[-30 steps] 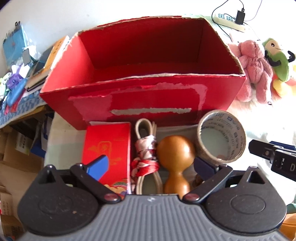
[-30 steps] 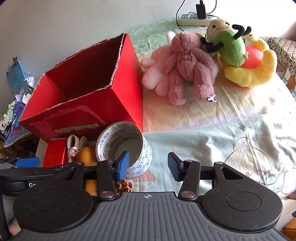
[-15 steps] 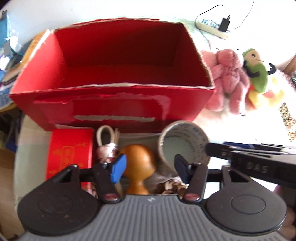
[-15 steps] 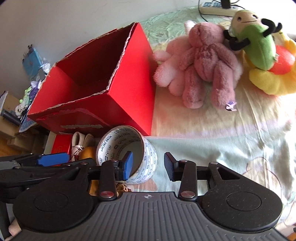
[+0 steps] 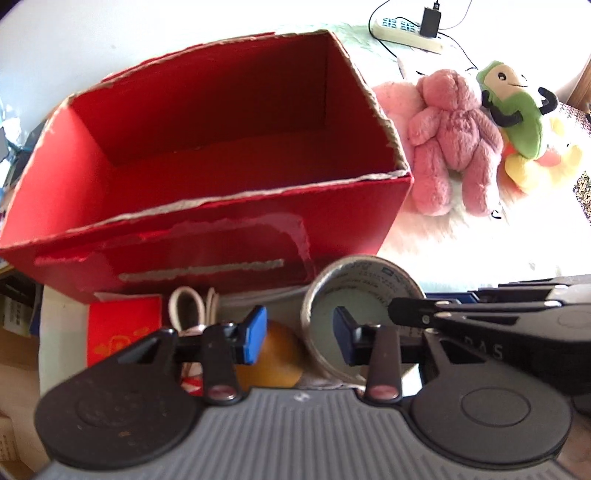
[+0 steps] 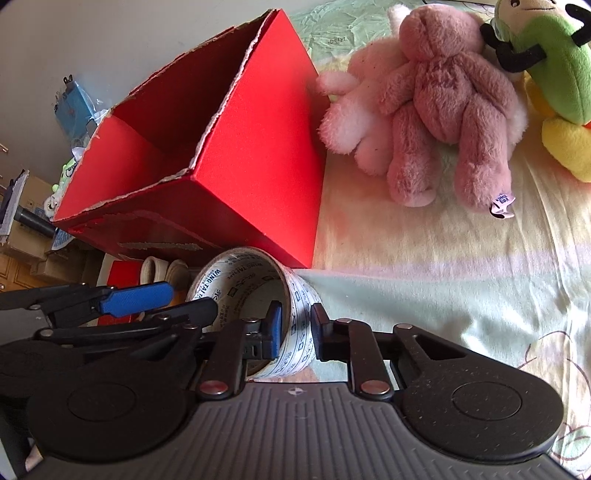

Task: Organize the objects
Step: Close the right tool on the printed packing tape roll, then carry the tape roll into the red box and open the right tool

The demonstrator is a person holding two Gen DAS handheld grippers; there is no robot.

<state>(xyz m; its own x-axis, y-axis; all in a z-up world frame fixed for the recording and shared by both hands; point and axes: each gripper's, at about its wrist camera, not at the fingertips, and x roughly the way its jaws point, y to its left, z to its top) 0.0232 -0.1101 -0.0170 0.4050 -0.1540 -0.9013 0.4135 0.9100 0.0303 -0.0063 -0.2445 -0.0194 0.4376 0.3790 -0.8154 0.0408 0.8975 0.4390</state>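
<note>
An open, empty red cardboard box stands on the bed; it also shows in the right wrist view. In front of it lies a roll of printed tape on its side. My right gripper is shut on the roll of tape, one finger inside the ring and one outside its right wall. My left gripper is open and empty, its jaws over a wooden orange gourd-shaped object and the tape's left rim.
A red packet and a bundled white cord lie left of the gourd. A pink teddy, a pale pink plush and a green-and-yellow plush lie right of the box. A power strip lies at the back.
My right gripper moved forward and closed on the tape roll's wall. My left gripper shifted right and its jaws narrowed, still open.
</note>
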